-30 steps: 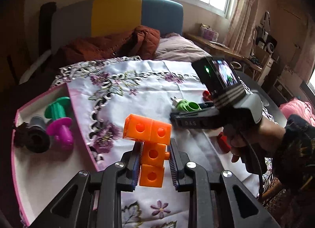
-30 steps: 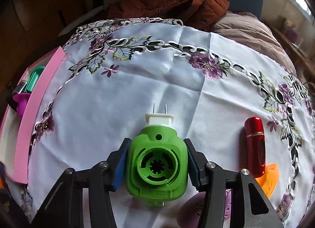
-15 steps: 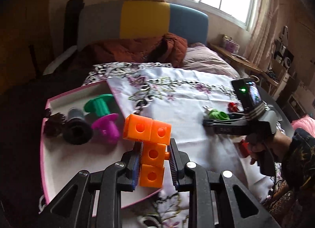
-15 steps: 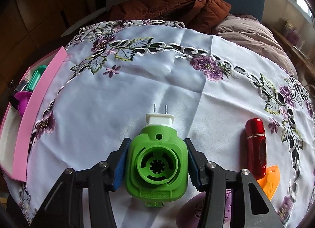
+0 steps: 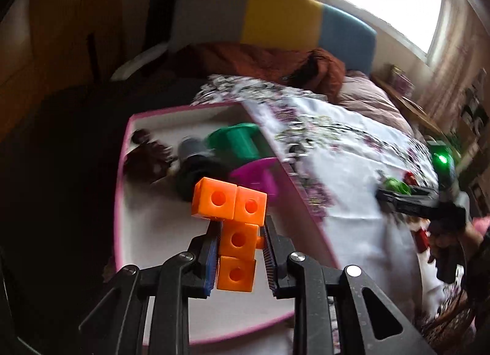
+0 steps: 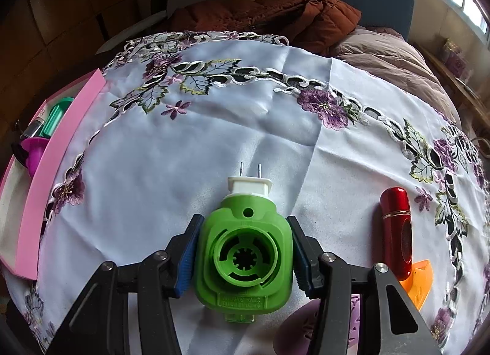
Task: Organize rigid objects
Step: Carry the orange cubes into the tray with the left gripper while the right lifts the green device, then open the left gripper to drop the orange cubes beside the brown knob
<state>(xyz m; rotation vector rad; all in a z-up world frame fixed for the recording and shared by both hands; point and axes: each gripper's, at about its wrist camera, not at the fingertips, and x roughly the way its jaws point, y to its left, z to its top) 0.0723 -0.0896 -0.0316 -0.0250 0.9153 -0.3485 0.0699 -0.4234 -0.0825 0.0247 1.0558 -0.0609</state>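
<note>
Orange plastic cubes joined into an L-shaped block point(image 5: 235, 232) sit clenched in the left claw point(image 5: 242, 251) above the near part of a pink-rimmed white tray point(image 5: 122, 202) holding green, magenta and dark spools. Farther right, the right claw point(image 6: 243, 251) grips a green plastic plug-in device with a white two-pin plug point(image 6: 243, 251) over the white embroidered floral cloth point(image 6: 214, 128) on the surface, a red metallic cylinder point(image 6: 396, 226) lying just to its right.

A white tablecloth point(image 6: 190, 146) with purple embroidered flowers covers the table. A pink-rimmed tray point(image 6: 58, 152) sits at nine o'clock (spools inside); a red tube point(image 6: 396, 226) and an orange piece point(image 6: 421, 278) lie at four o'clock.
</note>
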